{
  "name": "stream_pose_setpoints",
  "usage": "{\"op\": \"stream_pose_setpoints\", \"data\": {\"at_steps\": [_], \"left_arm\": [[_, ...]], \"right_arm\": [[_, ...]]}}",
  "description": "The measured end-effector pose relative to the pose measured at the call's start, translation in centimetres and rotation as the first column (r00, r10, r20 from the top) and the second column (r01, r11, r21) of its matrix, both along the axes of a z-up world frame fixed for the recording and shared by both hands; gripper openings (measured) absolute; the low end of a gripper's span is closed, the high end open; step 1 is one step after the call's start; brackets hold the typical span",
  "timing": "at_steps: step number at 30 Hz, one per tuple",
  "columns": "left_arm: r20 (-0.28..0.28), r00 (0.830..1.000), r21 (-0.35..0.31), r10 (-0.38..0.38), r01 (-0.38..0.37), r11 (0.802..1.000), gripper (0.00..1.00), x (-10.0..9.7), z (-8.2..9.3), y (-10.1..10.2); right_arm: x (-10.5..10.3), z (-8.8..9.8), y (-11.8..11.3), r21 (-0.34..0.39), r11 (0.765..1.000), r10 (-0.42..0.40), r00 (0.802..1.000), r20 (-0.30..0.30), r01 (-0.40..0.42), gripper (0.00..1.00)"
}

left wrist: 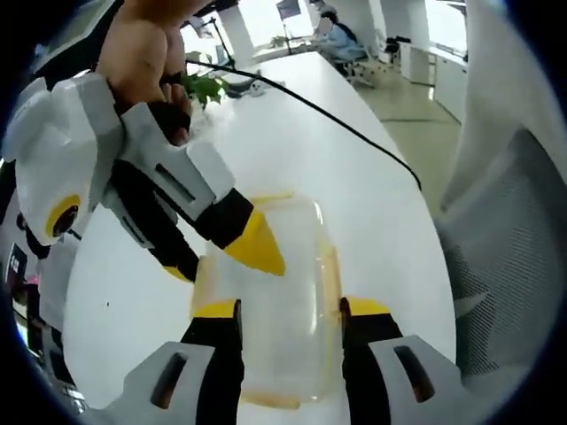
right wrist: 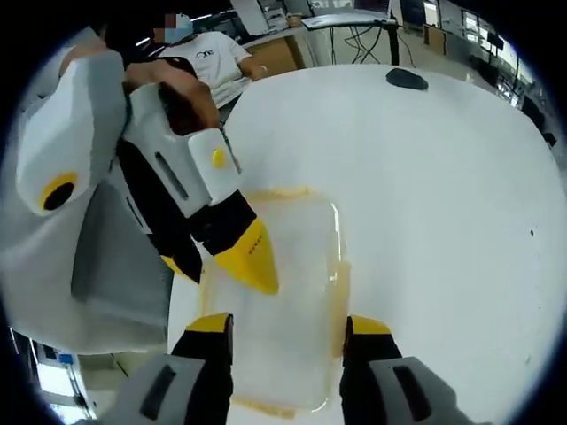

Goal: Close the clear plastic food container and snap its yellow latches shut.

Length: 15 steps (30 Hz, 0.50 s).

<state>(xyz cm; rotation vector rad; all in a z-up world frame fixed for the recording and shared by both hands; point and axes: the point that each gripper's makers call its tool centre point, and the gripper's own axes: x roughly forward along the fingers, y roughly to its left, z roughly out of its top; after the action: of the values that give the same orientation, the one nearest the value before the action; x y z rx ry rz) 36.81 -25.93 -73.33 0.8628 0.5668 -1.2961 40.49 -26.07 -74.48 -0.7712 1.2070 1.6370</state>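
Spanning both views, your white table (left wrist: 372, 204) carries the clear food container (left wrist: 283, 292) near its edge, lid on, yellow latches (left wrist: 330, 274) along its sides; your left gripper (left wrist: 291, 312) and right gripper (right wrist: 289, 329) stand spread, straddling it

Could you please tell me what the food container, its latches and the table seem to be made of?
The food container looks like clear, slightly frosted plastic: the white table shows through its lid. Its latches look like translucent yellow plastic, seen as amber strips along the edges. The table has a smooth white surface with a soft sheen, perhaps laminate; the look leaves it open.
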Motion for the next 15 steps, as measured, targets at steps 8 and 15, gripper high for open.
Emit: {"op": "stream_pose_setpoints", "data": {"at_steps": [8, 15], "left_arm": [[0.037, 0.999, 0.020, 0.009, -0.010, 1.000, 0.41, -0.19, -0.27, -0.24], [0.140, 0.990, 0.049, 0.015, -0.022, 0.999, 0.38, -0.09, -0.28, -0.23]], "right_arm": [[0.06, 0.01, -0.15, -0.020, 1.000, 0.012, 1.000, -0.006, -0.012, 0.43], [0.09, -0.15, -0.16, -0.030, 1.000, 0.000, 1.000, 0.028, 0.001, 0.44]]}}
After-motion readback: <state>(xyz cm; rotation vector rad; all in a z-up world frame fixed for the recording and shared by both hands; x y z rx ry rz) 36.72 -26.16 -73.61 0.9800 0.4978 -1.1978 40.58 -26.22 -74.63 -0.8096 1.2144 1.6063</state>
